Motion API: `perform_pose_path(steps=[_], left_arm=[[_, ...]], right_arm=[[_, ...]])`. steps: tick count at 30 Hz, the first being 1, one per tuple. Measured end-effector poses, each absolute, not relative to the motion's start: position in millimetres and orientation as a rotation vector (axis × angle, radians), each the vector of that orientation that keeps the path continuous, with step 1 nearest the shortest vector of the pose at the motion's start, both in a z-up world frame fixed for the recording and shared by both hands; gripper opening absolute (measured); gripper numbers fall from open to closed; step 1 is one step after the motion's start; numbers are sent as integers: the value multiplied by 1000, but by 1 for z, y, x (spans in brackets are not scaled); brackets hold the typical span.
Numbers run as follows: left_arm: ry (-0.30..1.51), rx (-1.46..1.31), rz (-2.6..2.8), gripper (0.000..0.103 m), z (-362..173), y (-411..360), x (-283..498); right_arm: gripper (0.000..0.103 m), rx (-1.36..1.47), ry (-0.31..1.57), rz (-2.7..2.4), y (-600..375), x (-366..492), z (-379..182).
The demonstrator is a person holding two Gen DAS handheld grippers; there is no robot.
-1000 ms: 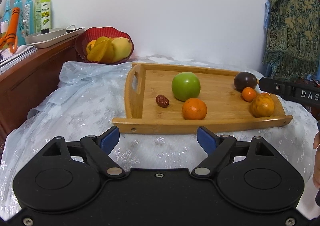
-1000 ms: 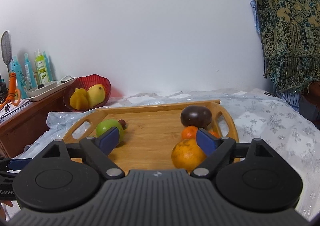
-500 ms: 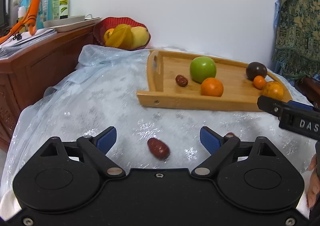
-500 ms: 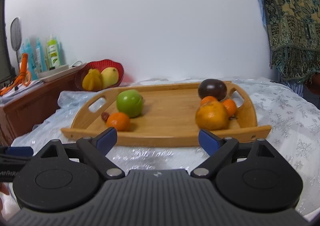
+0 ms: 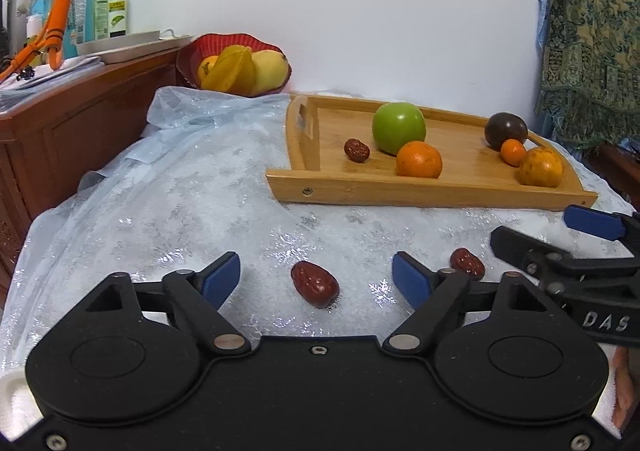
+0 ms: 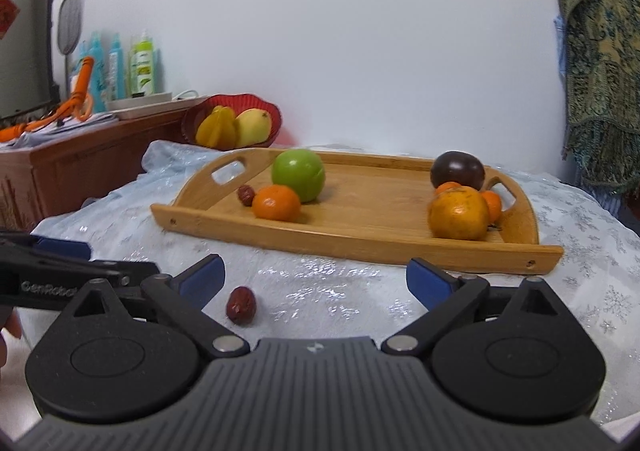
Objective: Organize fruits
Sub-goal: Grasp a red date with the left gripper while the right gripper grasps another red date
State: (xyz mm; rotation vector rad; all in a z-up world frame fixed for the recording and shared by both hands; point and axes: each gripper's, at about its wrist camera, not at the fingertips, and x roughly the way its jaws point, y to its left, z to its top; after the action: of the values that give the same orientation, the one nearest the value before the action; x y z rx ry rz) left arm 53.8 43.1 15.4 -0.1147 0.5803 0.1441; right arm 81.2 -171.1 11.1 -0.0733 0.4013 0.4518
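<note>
between the spread fingers of the left gripper (image 5: pixel 316 277), a little ahead of its body, a red date (image 5: pixel 315 284) lies on the shiny cloth of the worktop (image 5: pixel 180 211). its jaws have just been closing in, yet the blue pads stand clear of the date on both sides, so it grips nothing. just past its right finger sits a second date (image 5: pixel 467 263), and the right gripper (image 6: pixel 314 279) comes in from that side. the right gripper is spread wide, its jaws having just been opening, and holds nothing; the second date lies just inside its left finger, well off the middle.

ahead of both grippers stands the wooden tray (image 5: pixel 432 189), holding a green apple (image 5: pixel 398 127), an orange (image 5: pixel 419 159), a third date (image 5: pixel 356 150), a dark round fruit (image 5: pixel 505 129), a small tangerine (image 5: pixel 513 152) and a yellowish orange (image 5: pixel 541 166).

the step in hand looks like picking up the loose dates to put them with the fruit on the tray. next, the left gripper needs to close gently on its date, which is small and could roll or squash. the right gripper should shift toward its own left to centre its date before closing.
</note>
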Motion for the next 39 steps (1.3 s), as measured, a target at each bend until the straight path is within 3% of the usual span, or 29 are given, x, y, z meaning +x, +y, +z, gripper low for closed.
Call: perform_pose_path(steps=[4,9,12,14,15,20,39], left_arm=[[605,-127,126,51,11,44,56],[615,-119,118,38,8,43,59],[617,-110,112,33,8,41,59],[617,-109,106,29,8,40,60],[616,-111,104,25,9,39,60],[617,-106,85,19,10,36,59],[624,-73,76,20,6,28,62]], right_arm=[[93,-88,419,467,-168,80,7],[84,-97,422,490,-166,80,5],[65,-122,424,521,-162,79,3],[42,-145,422,557,-158,77,1],[40,-157,418,573,-157,75,1],[34,-222,412,610,-146,70,-1],[34,-218,467,641,-144,77,-4]])
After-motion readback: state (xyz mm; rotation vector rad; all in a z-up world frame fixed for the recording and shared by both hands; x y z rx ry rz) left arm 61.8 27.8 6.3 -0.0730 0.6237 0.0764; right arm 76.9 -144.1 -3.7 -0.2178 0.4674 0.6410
